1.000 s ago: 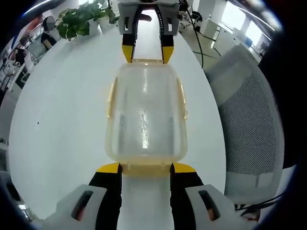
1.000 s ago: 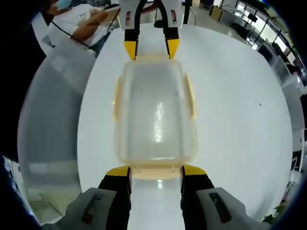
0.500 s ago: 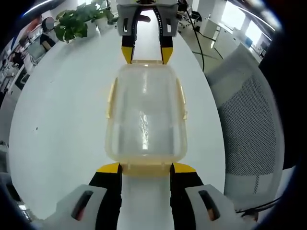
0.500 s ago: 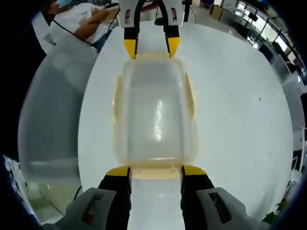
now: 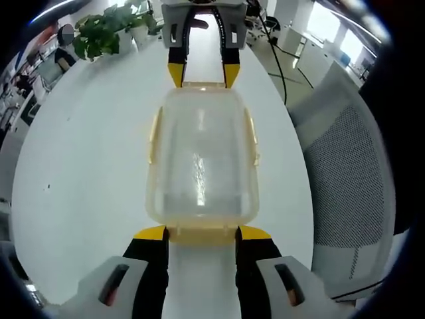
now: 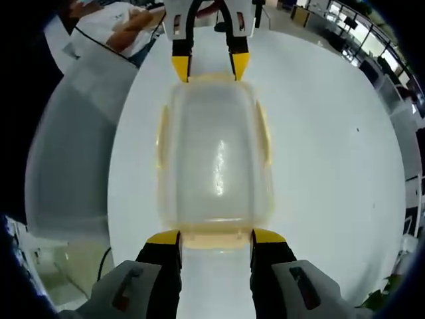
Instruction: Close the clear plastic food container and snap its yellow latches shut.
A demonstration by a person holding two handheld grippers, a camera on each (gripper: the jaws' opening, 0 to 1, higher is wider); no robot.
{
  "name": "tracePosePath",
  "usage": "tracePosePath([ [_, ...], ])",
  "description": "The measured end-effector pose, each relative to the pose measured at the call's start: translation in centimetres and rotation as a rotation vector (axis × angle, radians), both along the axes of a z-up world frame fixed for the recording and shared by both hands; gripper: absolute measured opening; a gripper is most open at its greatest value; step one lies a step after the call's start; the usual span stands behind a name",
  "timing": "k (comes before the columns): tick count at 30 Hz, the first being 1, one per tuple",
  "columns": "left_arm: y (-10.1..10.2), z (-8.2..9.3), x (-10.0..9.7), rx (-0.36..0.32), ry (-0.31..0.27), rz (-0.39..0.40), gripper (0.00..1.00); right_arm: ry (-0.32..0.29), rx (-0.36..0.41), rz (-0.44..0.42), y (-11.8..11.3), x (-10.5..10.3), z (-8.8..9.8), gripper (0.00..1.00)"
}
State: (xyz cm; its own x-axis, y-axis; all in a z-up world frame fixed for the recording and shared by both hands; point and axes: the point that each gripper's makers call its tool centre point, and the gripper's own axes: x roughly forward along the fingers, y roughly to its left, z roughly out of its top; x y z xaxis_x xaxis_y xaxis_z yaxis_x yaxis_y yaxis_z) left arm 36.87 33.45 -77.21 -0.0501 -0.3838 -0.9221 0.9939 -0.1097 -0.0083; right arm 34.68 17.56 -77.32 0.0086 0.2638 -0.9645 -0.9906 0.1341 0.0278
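Note:
The clear plastic container (image 5: 202, 159) with its lid on lies lengthwise over the white table (image 5: 80, 166). Yellow latches (image 5: 155, 136) run along both long sides and lie flat against the walls. My left gripper (image 5: 202, 232) grips the yellow end latch nearest it, one jaw on each side. My right gripper (image 5: 202, 73) holds the far end the same way. In the right gripper view the container (image 6: 216, 159) sits between my right gripper (image 6: 216, 238) below and the left gripper (image 6: 210, 66) at the top, with a side latch (image 6: 264, 136) on its right.
A grey mesh chair (image 5: 345, 179) stands close to the table's edge, also seen as the chair (image 6: 73, 153) in the right gripper view. A potted plant (image 5: 99, 33) sits at the table's far side. A person's arm (image 6: 126, 23) shows beyond the chair.
Both views have drifted slightly over the table and chair. The container keeps the same place between the two grippers, and the jaws stand as before.

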Motion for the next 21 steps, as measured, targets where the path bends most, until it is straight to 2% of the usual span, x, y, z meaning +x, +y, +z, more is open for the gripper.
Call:
tracePosePath([
  [13,-1.8,-0.1,0.2,-0.002,-0.007,-0.004,0.38,-0.016,-0.025,-0.005,-1.7,0.2,-0.2,0.39],
  [21,-2.4,-0.1,0.0,0.004,0.002,-0.010,0.38,-0.004,-0.021,-0.010,-2.4,-0.1,-0.3,0.39],
])
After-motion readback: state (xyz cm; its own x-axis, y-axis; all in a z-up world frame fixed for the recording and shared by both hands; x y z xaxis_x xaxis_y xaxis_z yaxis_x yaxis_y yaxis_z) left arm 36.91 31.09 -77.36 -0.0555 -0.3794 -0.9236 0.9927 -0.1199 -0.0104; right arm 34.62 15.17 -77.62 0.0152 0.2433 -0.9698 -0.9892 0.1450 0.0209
